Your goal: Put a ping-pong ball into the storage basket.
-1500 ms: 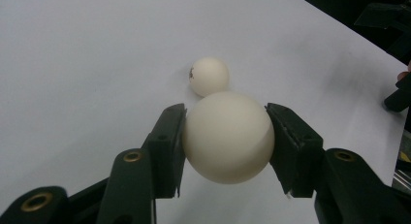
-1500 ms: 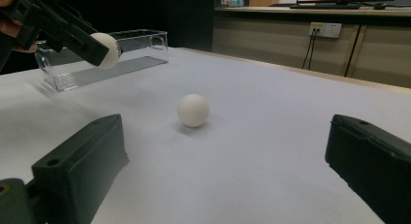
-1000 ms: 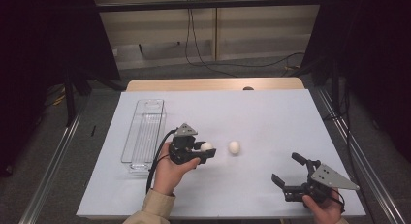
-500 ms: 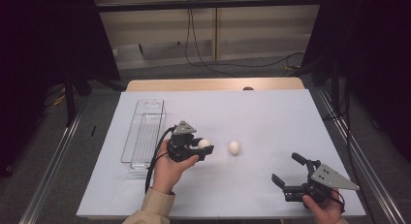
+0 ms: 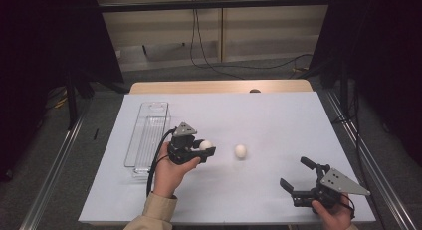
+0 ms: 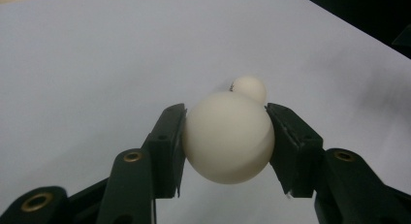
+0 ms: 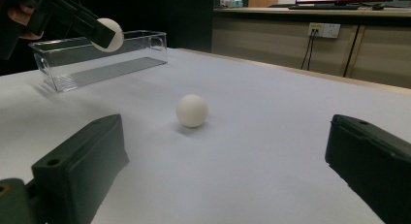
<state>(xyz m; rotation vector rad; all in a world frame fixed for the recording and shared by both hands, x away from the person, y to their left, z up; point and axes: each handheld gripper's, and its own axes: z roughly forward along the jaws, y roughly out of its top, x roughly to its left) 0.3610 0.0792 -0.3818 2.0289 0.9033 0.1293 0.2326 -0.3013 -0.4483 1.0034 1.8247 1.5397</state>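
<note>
Black two-jaw tongs (image 5: pixel 203 149) with brass screws, grey triangular plates, black cables; beige sleeve (image 5: pixel 157 212).

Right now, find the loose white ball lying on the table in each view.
High view: the loose ball lies mid-table, right of the left gripper.
Left gripper view: it peeks out just behind the held ball.
Right gripper view: centre, between the open jaws.
Shared landmark: the clear tray, seen in the high and right gripper views.
</note>
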